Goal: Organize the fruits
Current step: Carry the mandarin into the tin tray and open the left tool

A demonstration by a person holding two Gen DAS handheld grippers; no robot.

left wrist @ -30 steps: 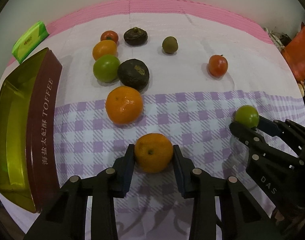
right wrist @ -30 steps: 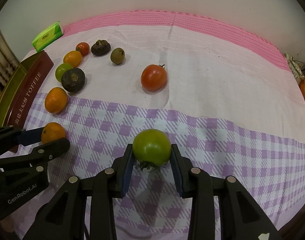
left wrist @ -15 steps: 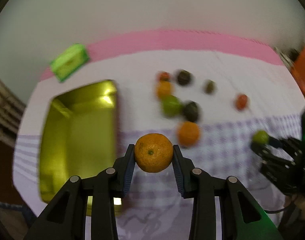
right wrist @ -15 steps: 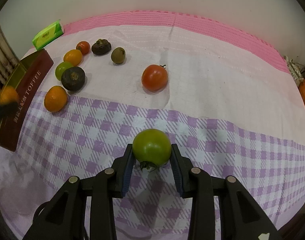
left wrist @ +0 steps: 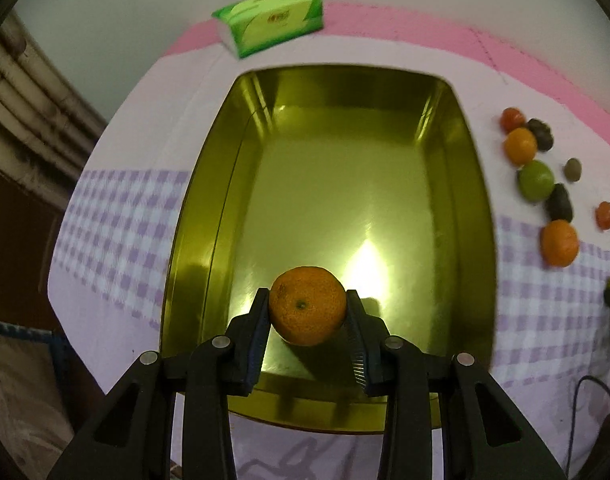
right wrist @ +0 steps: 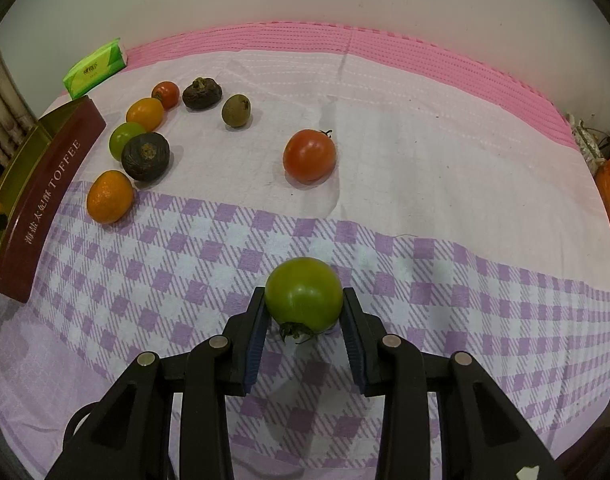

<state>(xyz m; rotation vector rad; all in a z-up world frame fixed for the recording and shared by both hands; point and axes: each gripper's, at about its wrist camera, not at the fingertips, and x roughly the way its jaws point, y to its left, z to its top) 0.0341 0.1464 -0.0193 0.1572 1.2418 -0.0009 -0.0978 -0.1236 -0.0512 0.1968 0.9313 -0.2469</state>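
Pink-and-lilac checked cloth covers the bench (right wrist: 425, 160). Nothing lies in the gold rectangular toffee tin (left wrist: 345, 184) yet: the left gripper (left wrist: 307, 312) clamps an orange mandarin (left wrist: 307, 305) over its near end, the right gripper (right wrist: 303, 312) grips a green tomato (right wrist: 303, 294), and eight fruits wait beside the tin.

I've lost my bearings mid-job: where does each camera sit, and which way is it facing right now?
Left wrist: on the left claw, looking down into the gold tin; its fingers grip an orange.
Right wrist: on the right claw, facing across the checked cloth to the far wall; its fingers grip a green tomato.
Shared: the tin, the tissue pack and the loose fruit cluster.
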